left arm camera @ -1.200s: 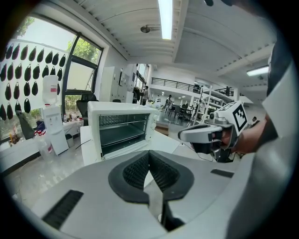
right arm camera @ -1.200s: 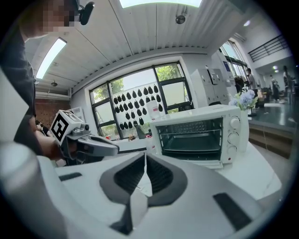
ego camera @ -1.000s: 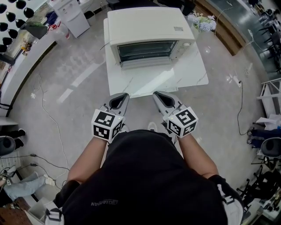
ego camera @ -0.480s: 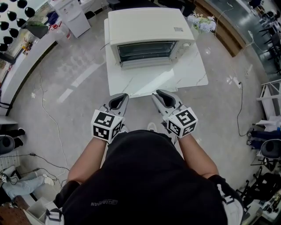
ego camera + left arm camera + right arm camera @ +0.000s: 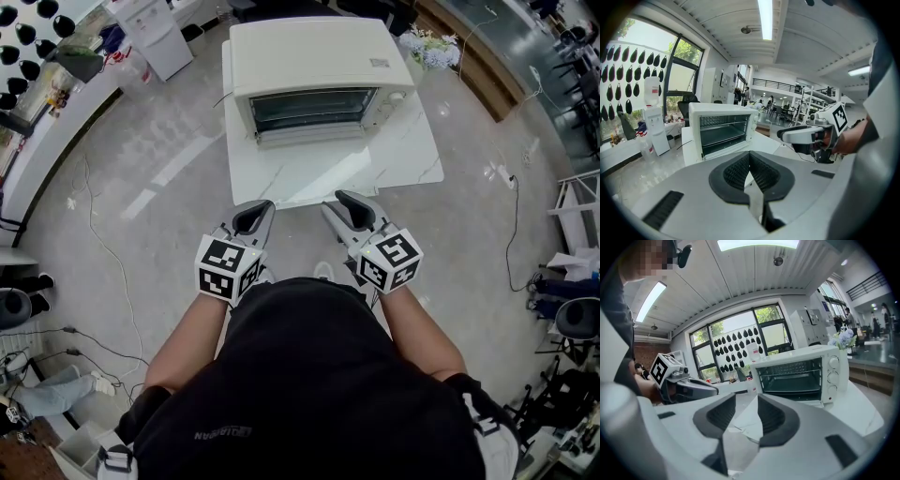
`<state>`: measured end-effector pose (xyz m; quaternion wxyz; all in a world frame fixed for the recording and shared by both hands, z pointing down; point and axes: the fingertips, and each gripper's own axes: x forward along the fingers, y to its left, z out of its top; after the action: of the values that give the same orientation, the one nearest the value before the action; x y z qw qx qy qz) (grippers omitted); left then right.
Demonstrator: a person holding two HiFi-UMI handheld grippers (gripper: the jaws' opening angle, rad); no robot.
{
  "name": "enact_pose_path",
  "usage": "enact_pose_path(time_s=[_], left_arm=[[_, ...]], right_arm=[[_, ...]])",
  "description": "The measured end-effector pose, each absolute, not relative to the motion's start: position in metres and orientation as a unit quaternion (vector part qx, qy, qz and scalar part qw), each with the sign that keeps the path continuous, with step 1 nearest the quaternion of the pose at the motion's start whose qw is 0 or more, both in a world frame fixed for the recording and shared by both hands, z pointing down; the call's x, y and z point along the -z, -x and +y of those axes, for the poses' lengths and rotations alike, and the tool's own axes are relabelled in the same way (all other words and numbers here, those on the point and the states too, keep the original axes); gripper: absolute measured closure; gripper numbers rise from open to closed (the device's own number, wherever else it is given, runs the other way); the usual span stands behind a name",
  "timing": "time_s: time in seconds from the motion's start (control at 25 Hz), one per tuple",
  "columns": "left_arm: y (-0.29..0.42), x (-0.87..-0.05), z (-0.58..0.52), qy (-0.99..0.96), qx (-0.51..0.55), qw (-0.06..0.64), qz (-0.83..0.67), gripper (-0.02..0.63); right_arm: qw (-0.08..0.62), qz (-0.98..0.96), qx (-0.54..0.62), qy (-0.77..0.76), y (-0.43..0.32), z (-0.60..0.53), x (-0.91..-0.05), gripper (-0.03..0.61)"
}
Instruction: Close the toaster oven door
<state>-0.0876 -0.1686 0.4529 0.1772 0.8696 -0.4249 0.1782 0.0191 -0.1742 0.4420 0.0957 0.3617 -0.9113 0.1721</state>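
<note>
Head view: toaster oven (image 5: 319, 80) sits on the white worktop (image 5: 394, 159) at 12 o'clock. Its door (image 5: 314, 134) hangs open, long axis 9-to-3. Left claw (image 5: 253, 217) and right claw (image 5: 352, 211) are abreast, well short of it, tilted slightly down.
Left gripper view: tips together, empty.
Right gripper view: just been opening, now apart, nothing between.

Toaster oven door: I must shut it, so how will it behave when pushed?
The door lies folded down from a bottom hinge, so it probably swings up as one rigid panel. The toaster oven sits broad on the smooth table; it might slide, hardly tip.
</note>
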Motion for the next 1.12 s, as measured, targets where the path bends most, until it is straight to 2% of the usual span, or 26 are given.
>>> enact_pose_path(time_s=[0.2,0.64,1.12], left_arm=[[0.086,-0.453,-0.168,-0.869,-0.178,0.179,-0.426,0.612],[0.091,-0.464,-0.166,-0.862,-0.180,0.196,-0.431,0.612],[0.106,-0.479,-0.158,-0.848,-0.184,0.218,-0.448,0.612]], right_arm=[[0.093,-0.912,-0.179,-0.357,-0.019,-0.173,-0.442,0.425],[0.073,-0.904,-0.232,-0.350,-0.027,-0.172,-0.461,0.425],[0.144,-0.835,-0.341,-0.406,-0.074,-0.176,-0.597,0.425]])
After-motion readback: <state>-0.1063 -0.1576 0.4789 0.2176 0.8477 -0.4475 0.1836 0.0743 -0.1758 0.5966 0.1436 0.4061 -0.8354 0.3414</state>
